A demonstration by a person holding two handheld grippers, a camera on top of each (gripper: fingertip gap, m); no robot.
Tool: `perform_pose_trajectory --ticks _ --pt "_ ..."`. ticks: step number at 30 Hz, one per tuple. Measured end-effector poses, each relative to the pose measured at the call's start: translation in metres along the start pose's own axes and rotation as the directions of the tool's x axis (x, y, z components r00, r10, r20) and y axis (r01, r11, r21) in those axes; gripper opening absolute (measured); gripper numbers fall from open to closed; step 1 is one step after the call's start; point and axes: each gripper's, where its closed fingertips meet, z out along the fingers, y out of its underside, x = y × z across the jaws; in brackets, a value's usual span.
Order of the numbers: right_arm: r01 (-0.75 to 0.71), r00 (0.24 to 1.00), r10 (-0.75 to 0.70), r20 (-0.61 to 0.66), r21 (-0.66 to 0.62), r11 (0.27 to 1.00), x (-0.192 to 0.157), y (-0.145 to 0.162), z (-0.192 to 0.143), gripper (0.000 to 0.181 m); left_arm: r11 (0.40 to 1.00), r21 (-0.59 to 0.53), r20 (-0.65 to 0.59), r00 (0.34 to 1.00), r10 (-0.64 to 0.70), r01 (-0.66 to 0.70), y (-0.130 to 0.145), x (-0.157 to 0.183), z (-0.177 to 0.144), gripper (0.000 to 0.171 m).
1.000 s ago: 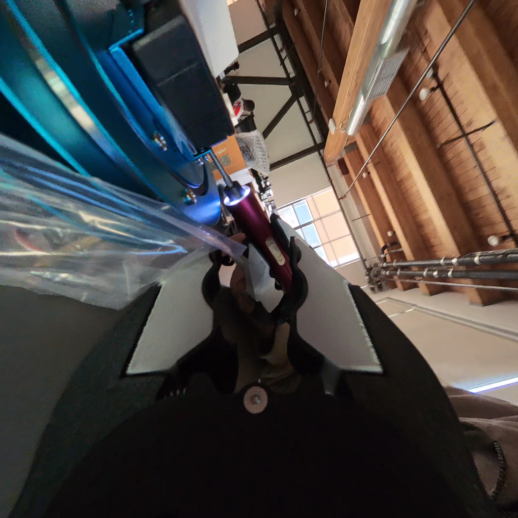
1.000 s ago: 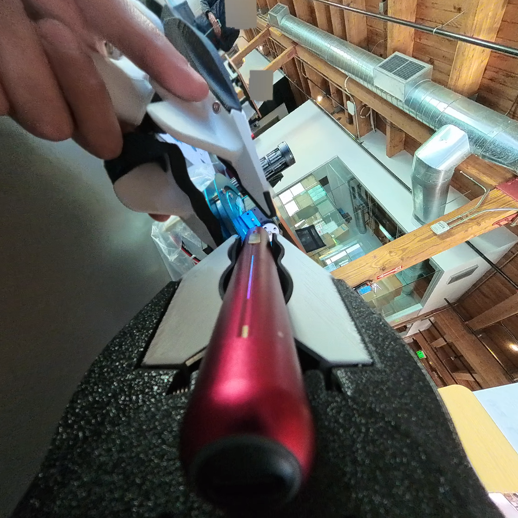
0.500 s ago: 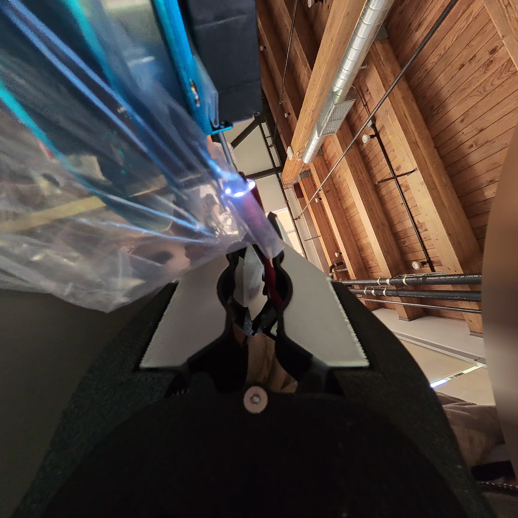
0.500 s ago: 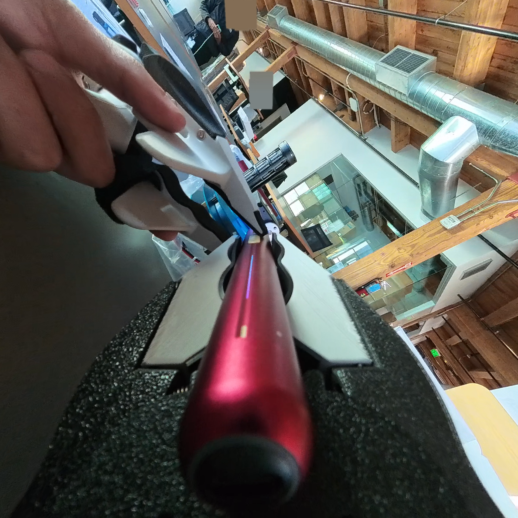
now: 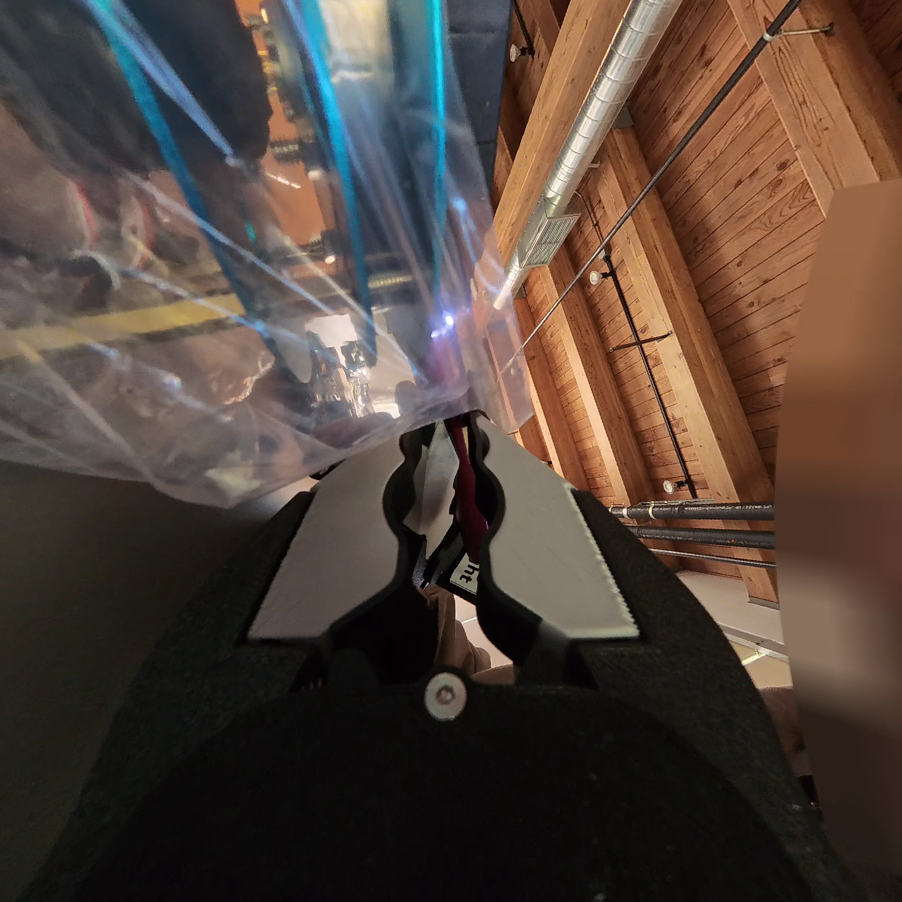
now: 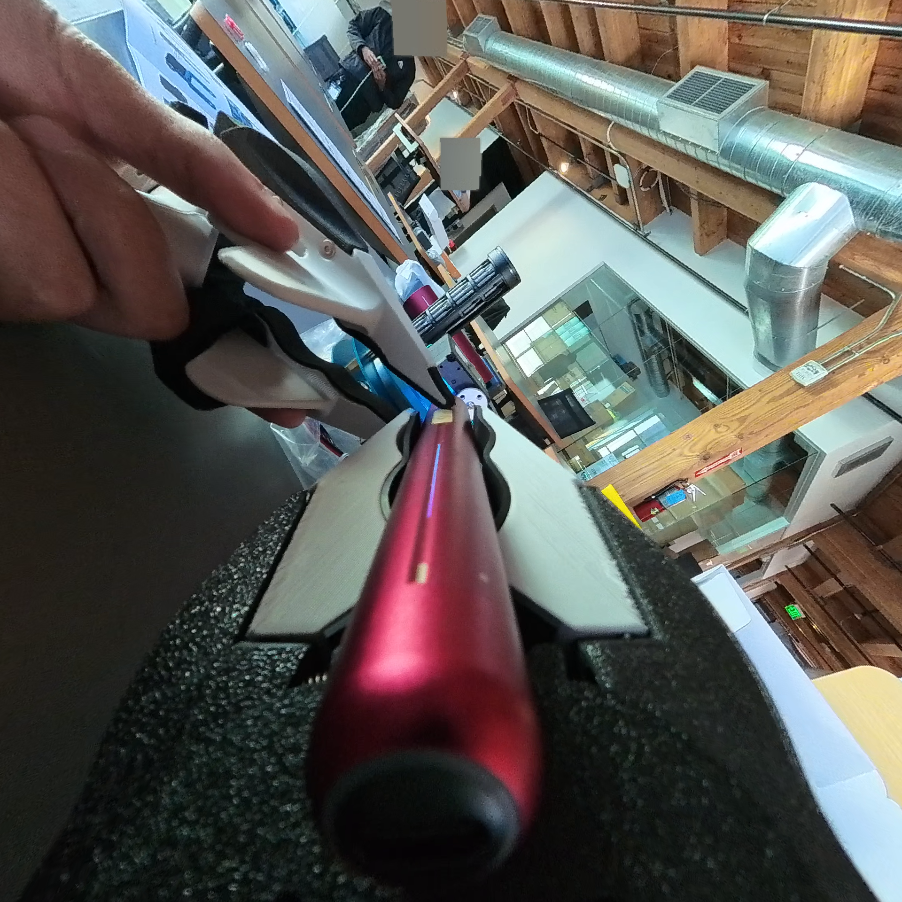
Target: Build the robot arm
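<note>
Right wrist view: the right claw [image 6: 446,439] is pressed against a red, pen-shaped powered driver [image 6: 429,610], which lies along the claw's axis from the bottom centre of the frame to its tip at centre. This lengthwise grip lines the tool up with a small white fitting [image 6: 469,396] on a blue disc-shaped part [image 6: 371,376] just beyond the tip; whether the bit touches it cannot be told. At upper left, a bare hand [image 6: 97,195] rests on the white body of the left claw [image 6: 441,398], whose fingers converge on the same spot, apparently steadying the work. A black ribbed handle [image 6: 463,300] projects at centre.

Left wrist view: a clear plastic bag [image 5: 219,293] with blue parts blurred inside fills the upper left, draped over the left claw's tips and hiding them. Its 2 fingers [image 5: 341,537] stand narrowly parted lower down; whether they pinch anything cannot be told. The red tool shows through the gap. A wooden ceiling with a metal duct [image 5: 581,146] occupies the right.
</note>
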Motion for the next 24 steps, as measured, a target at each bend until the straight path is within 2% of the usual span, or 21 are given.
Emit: perform_pose_trajectory --ticks 14,24 --pt "-0.031 1.000 0.031 -0.001 0.000 1.000 0.0009 -0.0005 0.0022 0.019 0.999 0.013 -0.029 0.999 -0.035 0.036 -0.0015 0.0012 0.0008 0.014" --pt "-0.004 1.000 0.003 -0.031 -0.032 0.999 0.0010 -0.0008 0.0067 0.019 0.997 0.049 -0.049 0.997 -0.058 0.060 -0.0051 0.0020 -0.0006 0.014"
